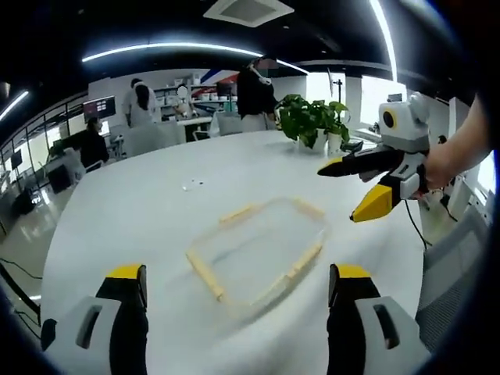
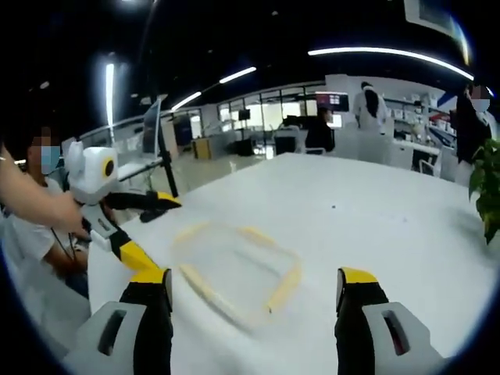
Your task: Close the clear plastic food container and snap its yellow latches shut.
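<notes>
- 2 sets of tongs are in use, 1 per hand. The left gripper (image 1: pixel 238 285) has its jaws spread wide and holds nothing; in the left gripper view its yellow-tipped jaws stand apart at the near edge, framing the work from the near side.
- The right gripper (image 2: pixel 254 291) is likewise wide open and empty, its jaws bracketing the same item in the right gripper view. Seen from the left gripper view, it hangs above the table to the right of the item, clear of it, gripped by the person's hand (image 1: pixel 439 168).
- The clear plastic food container (image 1: pixel 262 254) lies flat on the white table (image 1: pixel 141 211), just beyond both jaw pairs, touched by neither. Its yellow latches (image 1: pixel 205 275) run along the 4 sides. Motion blur prevents stating whether the lid is seated or any latch is snapped.
- Judgement: both tools are held open on opposite sides so that each can come down on a latch; pressing has not yet begun.
- Far surroundings: a potted plant (image 1: pixel 312 119) at the far right of the table, with several people at desks beyond.
</notes>
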Tool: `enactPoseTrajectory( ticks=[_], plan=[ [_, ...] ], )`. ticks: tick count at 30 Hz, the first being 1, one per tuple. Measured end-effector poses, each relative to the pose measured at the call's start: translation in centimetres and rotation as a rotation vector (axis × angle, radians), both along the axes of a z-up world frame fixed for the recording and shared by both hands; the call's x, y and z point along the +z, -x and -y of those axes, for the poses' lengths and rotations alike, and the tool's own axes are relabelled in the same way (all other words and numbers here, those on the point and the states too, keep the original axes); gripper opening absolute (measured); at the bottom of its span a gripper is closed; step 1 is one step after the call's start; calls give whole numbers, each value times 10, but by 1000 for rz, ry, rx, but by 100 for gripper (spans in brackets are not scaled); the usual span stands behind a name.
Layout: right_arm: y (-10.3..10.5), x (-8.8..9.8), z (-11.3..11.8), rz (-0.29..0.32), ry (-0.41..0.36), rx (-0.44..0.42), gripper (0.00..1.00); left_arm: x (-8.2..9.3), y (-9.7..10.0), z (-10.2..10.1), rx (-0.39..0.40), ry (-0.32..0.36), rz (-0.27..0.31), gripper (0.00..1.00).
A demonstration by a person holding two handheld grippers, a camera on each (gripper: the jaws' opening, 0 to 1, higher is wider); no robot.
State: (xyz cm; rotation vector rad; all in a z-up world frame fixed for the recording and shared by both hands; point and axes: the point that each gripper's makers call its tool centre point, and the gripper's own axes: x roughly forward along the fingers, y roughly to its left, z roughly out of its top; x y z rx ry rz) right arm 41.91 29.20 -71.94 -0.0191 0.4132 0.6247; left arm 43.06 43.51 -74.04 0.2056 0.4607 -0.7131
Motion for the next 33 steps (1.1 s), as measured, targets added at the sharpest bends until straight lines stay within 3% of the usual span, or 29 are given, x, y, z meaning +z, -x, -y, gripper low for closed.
enactPoseTrajectory(
  ticks=[12,16,21,24,27,33],
  plan=[
    [18,12,1,-3,-4,-10,87,13,17,-3,-15,1,-32,96],
    [22,14,0,-2,-12,-15,87,23,19,-5,7,38,-22,95],
    [27,23,4,6,-25,-29,86,27,22,-11,31,34,-9,95],
    [29,23,8,5,-41,-43,86,32,25,-13,52,93,-24,95],
    [32,21,12,7,-40,-50,85,25,29,-16,42,60,-28,95],
    [38,22,17,11,-40,-68,85,30,34,-15,36,71,-15,94]
  ],
)
